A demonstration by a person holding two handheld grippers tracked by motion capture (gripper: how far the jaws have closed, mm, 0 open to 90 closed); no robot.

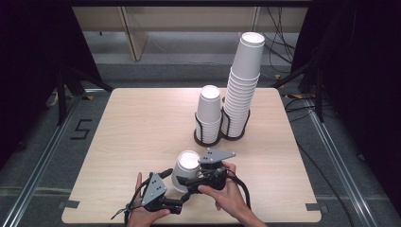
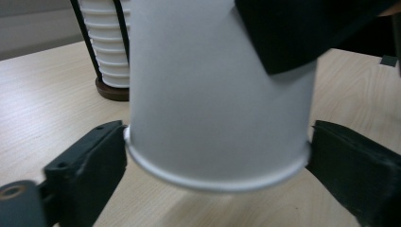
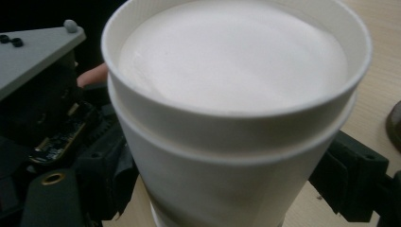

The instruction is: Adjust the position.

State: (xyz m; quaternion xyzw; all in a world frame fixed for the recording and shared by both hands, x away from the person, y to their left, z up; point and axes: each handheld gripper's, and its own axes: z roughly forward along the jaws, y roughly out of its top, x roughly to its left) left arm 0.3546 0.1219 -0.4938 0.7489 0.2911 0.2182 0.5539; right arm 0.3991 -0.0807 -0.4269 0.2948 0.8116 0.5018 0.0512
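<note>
Nearest the high camera, two hands come in from the bottom edge, each holding a hand-held gripper; the left hand-held gripper (image 1: 171, 176) sits low at the near edge of the tabletop (image 1: 132, 127), and the right hand-held gripper (image 1: 191, 176) lies just beside it, toward the middle. Between them stands a pair of nested paper cups (image 1: 185, 170), upside down, flat white base up, tilted slightly; it is near the front of the tabletop, well apart from the holder behind it.

From the left gripper view, the cups (image 2: 217, 94) fill the space between the two black jaws; the rolled rim touches the jaw on each side, so the left hand-held gripper is clamped on the cups at the rim; the rim hangs a little above the wood. A dark part of the other gripper crosses the upper right of the cups.

From the right gripper view, the cups (image 3: 236, 118) show as one cup sleeved over another, with a step between them near the top; both jaws press the wall lower down, so the right hand-held gripper grips the cups too.

Farther back, a dark wire holder (image 1: 208, 135) carries a short stack of cups (image 1: 209, 111) and, touching beside it, a tall stack of cups (image 1: 242, 85) leaning slightly.
</note>
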